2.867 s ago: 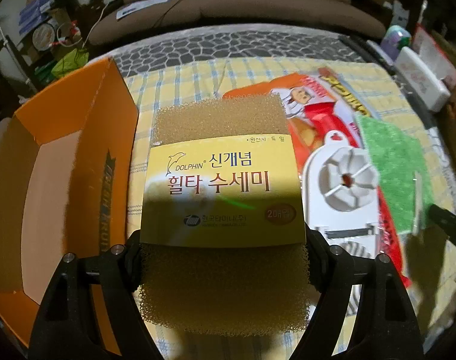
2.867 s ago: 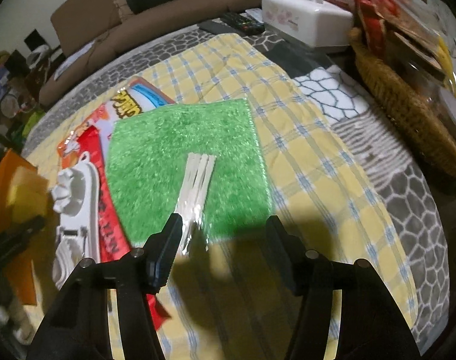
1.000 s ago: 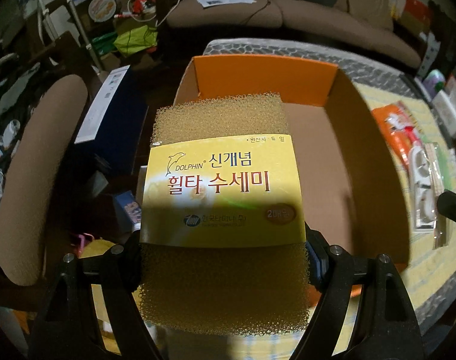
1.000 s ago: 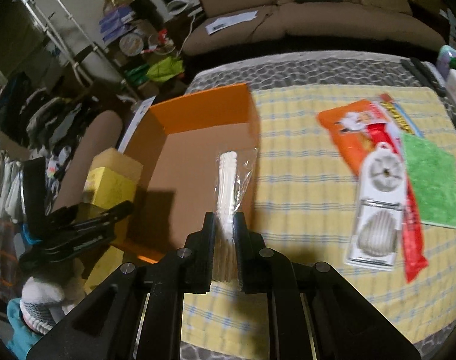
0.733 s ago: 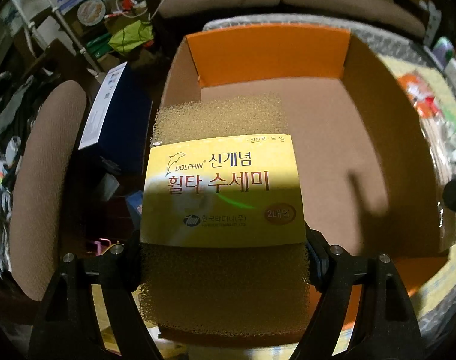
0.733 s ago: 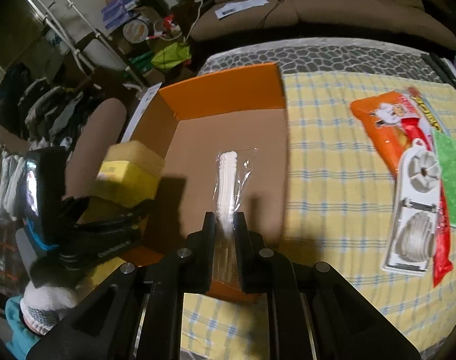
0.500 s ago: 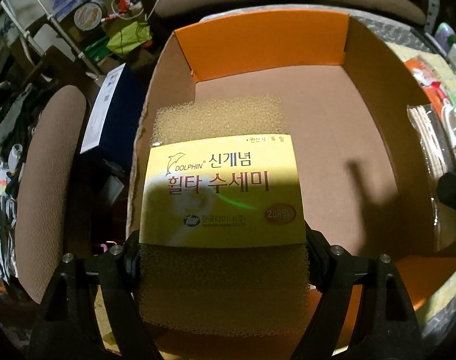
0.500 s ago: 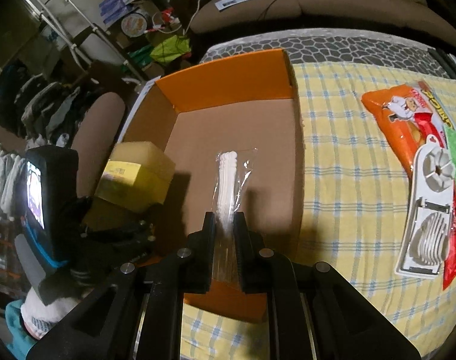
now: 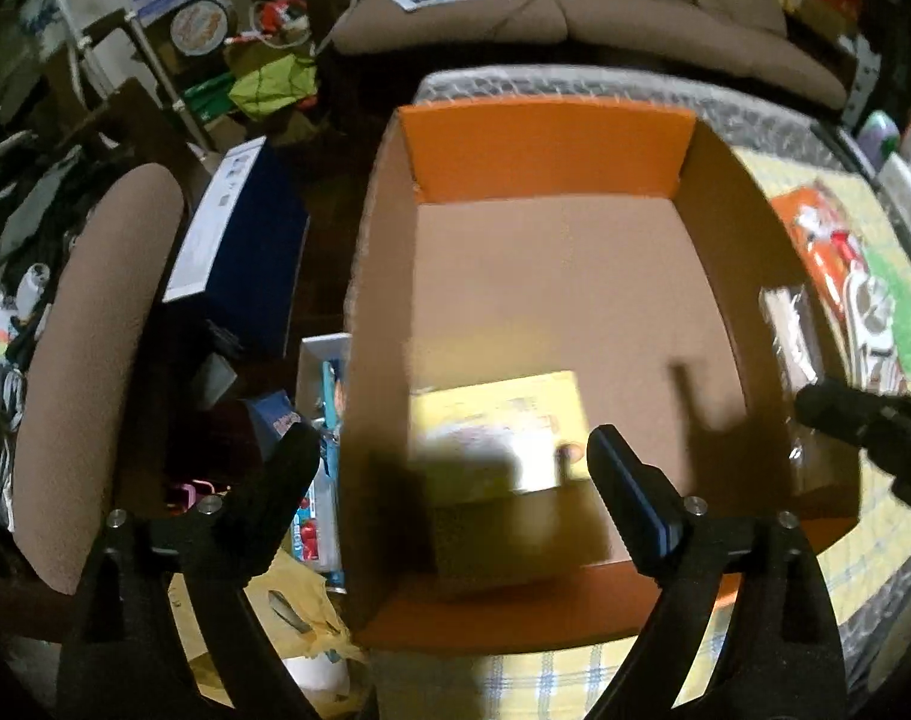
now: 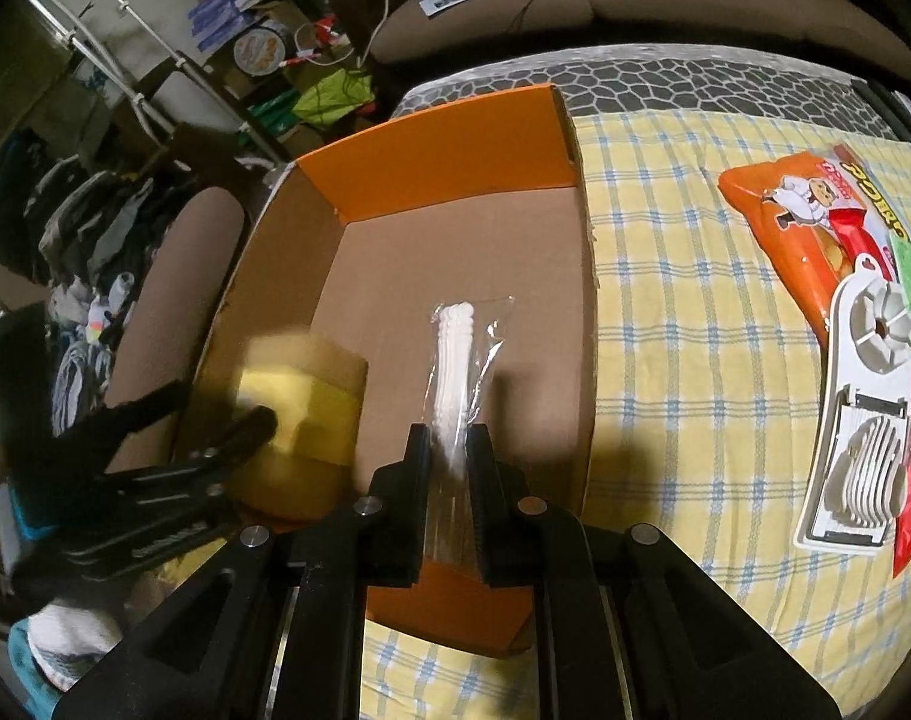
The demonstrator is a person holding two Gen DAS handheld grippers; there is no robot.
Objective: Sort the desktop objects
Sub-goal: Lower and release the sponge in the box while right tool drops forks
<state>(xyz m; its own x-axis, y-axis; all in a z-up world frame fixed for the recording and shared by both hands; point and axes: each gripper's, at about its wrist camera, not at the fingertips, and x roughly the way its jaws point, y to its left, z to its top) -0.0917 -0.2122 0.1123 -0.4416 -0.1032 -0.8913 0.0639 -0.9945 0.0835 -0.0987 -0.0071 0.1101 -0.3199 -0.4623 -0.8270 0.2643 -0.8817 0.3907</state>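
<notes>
Sponge [image 9: 496, 438] lay blurred inside the orange box [image 9: 545, 144], free of the left gripper [image 9: 452, 465].
The left gripper's jaws had just been opening and stood apart; the right gripper [image 10: 449, 450] was clamped on a bag of white sticks [image 10: 455, 360] above the box.

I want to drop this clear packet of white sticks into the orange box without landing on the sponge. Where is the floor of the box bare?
The orange box floor is bare from its far orange wall back to the middle, and along the wall beside the yellow checked cloth. The sponge pack crowds the near corner by the left gripper. The right gripper holds the packet of white sticks over bare cardboard.
</notes>
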